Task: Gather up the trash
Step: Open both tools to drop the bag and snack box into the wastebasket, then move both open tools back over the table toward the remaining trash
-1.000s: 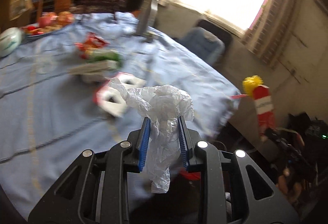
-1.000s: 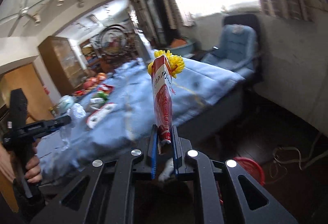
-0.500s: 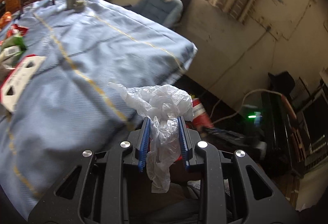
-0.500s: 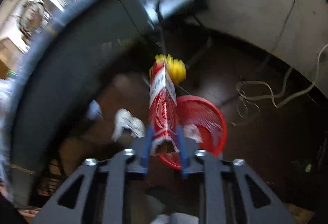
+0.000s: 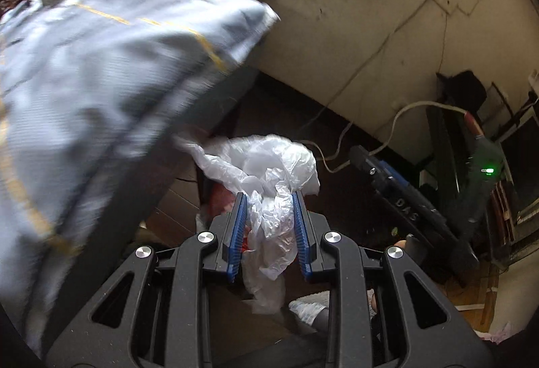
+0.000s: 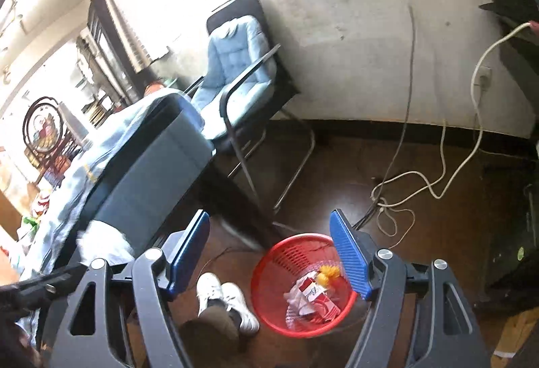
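One piece is down: my right tool (image 6: pixel 269 256), jaws just opened and empty, hangs over the red basket (image 6: pixel 269 310) holding the carton (image 6: pixel 315 299), so I bring the left tool (image 5: pixel 269 226), clamped on the crumpled plastic bag (image 5: pixel 266 172), squarely over that basket off the surface's corner (image 5: pixel 256 17) before letting go.

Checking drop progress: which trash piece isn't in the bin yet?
The crumpled white plastic bag, clamped in the left tool. The red carton already lies in the red basket under the open right tool.

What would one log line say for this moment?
left gripper: shut on crumpled plastic bag | right gripper: just opened, empty | red carton: in red basket
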A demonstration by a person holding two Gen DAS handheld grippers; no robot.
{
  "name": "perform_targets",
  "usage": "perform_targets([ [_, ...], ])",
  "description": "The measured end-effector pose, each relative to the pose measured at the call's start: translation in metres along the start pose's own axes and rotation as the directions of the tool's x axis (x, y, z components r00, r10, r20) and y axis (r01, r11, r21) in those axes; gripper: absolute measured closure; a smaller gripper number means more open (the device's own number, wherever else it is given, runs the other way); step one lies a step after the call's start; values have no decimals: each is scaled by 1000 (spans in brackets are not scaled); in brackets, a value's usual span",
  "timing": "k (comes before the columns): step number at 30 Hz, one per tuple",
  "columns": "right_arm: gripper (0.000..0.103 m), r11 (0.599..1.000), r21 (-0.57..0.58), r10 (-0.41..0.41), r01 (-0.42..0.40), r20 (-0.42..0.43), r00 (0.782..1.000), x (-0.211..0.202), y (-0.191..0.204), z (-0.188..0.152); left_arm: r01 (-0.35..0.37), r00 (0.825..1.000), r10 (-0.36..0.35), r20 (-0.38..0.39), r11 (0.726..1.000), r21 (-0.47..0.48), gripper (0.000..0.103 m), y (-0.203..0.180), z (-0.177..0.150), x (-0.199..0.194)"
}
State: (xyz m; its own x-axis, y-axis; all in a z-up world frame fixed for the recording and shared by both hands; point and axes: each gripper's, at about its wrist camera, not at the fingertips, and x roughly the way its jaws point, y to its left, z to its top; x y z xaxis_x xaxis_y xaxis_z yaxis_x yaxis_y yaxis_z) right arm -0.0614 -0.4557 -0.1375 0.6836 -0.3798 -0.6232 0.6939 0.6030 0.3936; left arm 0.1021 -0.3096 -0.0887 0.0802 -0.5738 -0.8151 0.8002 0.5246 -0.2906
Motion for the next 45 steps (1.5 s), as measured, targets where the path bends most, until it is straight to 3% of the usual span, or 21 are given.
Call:
perform_targets([
  [9, 30, 994, 107, 3, -1, -16, 1000, 3, -37, 10, 18, 994, -10, -107, 997, 76, 74, -34, 16, 89],
  [11, 30, 992, 124, 3, 0, -23, 1000, 6, -42, 9, 12, 992, -2, -124, 997, 81, 65, -35, 19, 105],
  [13, 30, 990, 139, 1, 3, -30, 1000, 9, -48, 9, -9, 992, 18, -125, 997, 73, 41, -33, 19, 114],
  [15, 30, 989, 149, -1, 6, -33, 999, 11, -52, 9, -19, 992, 26, -120, 998, 58, 30, -29, 18, 119],
  [21, 30, 987, 162, -2, 12, -59, 998, 17, -57, 6, -29, 991, 34, -129, 999, 45, 26, -28, 20, 125],
  [34, 29, 994, 113, 14, -8, -52, 999, 7, -38, 7, -97, 994, 99, -39, 994, 47, 17, -31, 8, 78],
  [45, 22, 997, 66, 25, -29, 73, 997, -36, -18, 19, -119, 989, 118, 92, 993, 4, 12, -24, -1, 8],
])
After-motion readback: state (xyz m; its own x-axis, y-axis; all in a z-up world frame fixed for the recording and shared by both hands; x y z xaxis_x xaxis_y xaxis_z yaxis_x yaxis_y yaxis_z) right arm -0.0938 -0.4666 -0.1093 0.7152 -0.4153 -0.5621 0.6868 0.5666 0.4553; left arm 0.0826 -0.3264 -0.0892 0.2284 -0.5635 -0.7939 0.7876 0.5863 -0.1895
